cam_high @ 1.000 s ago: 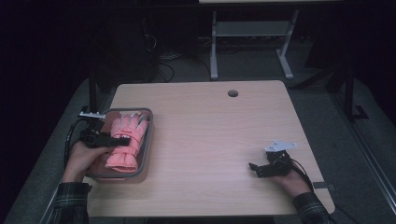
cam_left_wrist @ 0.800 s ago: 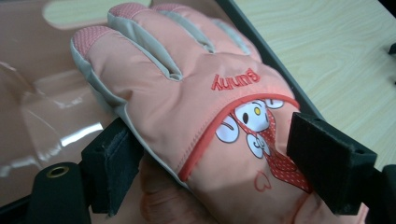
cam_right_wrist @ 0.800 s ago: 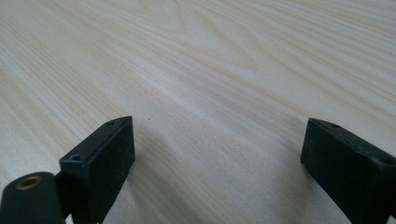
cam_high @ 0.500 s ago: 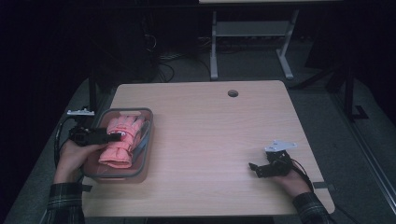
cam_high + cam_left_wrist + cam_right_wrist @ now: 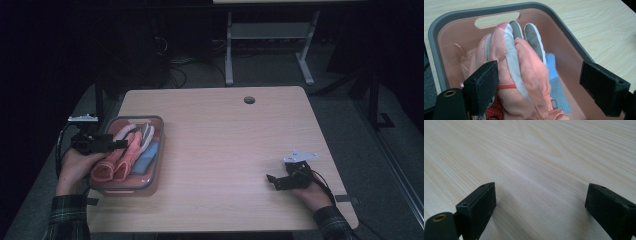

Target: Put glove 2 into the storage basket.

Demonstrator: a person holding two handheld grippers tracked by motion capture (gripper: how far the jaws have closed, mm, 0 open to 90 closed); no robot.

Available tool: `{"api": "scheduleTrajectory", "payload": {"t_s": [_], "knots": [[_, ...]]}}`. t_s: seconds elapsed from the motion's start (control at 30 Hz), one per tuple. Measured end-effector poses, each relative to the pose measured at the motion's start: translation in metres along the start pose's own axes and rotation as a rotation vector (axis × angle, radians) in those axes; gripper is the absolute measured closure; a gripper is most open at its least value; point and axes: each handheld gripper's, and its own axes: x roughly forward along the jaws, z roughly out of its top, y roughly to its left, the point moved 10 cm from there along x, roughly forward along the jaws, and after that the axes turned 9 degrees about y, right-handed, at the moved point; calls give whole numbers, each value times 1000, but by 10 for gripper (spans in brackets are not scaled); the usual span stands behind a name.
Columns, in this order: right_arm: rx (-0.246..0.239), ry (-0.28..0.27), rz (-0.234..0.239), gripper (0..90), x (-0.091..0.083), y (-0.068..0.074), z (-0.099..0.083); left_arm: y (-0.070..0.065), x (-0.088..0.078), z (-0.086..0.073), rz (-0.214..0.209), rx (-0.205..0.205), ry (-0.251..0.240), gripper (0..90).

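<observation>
My left gripper's (image 5: 539, 87) fingers (image 5: 482, 87) have just been opening and now stand wide; the pink glove (image 5: 524, 75) lies between them, gripped by neither pad. The glove rests inside the pink bin (image 5: 156, 165) at the table's (image 5: 235, 150) left edge. My right gripper (image 5: 275, 181) stands wide open over bare tabletop, holding nothing.
</observation>
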Motion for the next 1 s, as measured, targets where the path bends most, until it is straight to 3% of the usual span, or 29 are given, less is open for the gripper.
{"api": "scheduleTrajectory", "payload": {"t_s": [0.23,0.47,0.73,1.0], "knots": [[0,0,0,96,0,0,0,-12,-5,8,-8,32,-23,153],[0,0,0,96,0,0,0,-34,-7,19,-36,80,-42,153],[0,0,0,96,0,0,0,-70,6,32,-81,150,-41,154],[0,1,0,96,0,0,0,-101,25,39,-121,191,-29,154]]}}
